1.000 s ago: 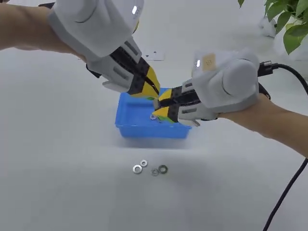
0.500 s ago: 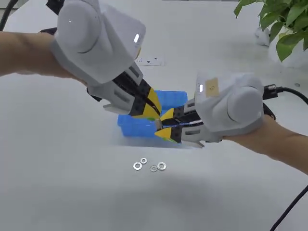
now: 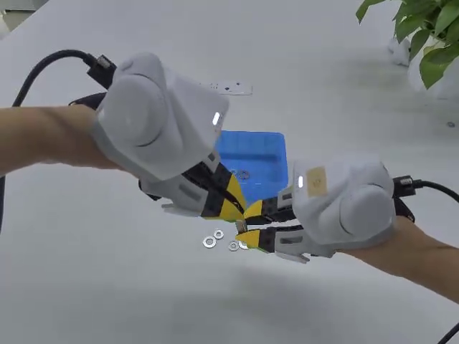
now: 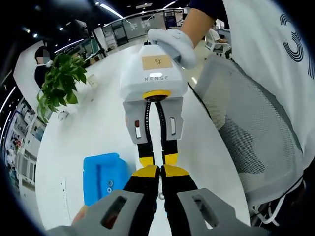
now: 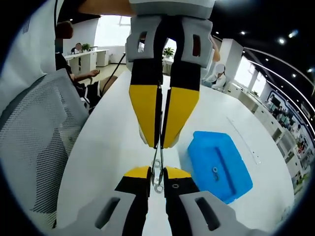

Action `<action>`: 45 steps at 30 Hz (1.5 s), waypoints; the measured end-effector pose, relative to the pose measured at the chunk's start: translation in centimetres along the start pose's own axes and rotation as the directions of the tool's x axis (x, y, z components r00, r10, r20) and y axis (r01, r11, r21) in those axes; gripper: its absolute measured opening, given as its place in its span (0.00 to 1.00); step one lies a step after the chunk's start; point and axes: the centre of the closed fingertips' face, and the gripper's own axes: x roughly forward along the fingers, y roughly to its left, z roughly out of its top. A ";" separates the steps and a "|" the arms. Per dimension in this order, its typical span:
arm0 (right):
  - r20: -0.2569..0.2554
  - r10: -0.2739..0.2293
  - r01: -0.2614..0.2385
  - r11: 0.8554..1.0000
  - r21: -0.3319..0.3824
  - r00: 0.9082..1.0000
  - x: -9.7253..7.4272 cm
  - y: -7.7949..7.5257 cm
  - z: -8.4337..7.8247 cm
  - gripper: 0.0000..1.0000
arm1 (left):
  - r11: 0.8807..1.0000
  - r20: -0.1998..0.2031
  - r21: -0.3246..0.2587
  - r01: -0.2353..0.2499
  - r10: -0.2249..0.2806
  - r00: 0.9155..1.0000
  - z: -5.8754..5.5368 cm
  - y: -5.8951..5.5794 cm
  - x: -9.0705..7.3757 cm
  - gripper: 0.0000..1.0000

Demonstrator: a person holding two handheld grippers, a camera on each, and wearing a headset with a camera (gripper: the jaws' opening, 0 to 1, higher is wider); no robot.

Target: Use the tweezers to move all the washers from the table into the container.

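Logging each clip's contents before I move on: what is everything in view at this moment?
container: one, blue, on the table beyond the grippers
washers on table: at least three, silver, near side of the container
washer in container: at least one, silver
tweezers: one, metal, between both grippers' jaws
plant: one, green, far right
table: one, white
left gripper: white, yellow-tipped jaws, shut on the tweezers
right gripper: same colours, shut on the tweezers

The container [image 3: 262, 147] is bright blue on the white table [image 3: 86, 287] — washers [image 3: 209, 242] and tweezers [image 5: 157, 164] silvery. The left gripper [image 3: 233, 209] and right gripper [image 3: 247, 233] are white, jaws black tipped yellow.
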 end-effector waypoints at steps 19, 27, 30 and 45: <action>-0.017 0.010 -0.010 1.000 0.008 1.000 1.1 -0.2 -1.7 0.11 | 0.999 -0.026 -0.050 0.006 -0.007 1.000 -0.7 0.2 1.6 0.06; -0.014 0.024 -0.024 0.999 0.024 1.000 1.7 -0.2 -2.1 0.11 | 0.998 -0.032 -0.069 0.013 -0.015 0.999 -1.2 0.5 2.0 0.06; -0.008 0.022 -0.021 0.999 0.034 1.000 1.6 -0.4 -2.1 0.11 | 0.997 -0.027 -0.074 0.006 -0.008 1.000 -1.2 0.8 2.0 0.06; -0.009 0.023 -0.022 0.996 0.085 1.000 1.7 -0.4 -2.5 0.10 | 0.994 -0.016 -0.109 0.023 -0.025 1.000 -1.0 1.0 2.2 0.06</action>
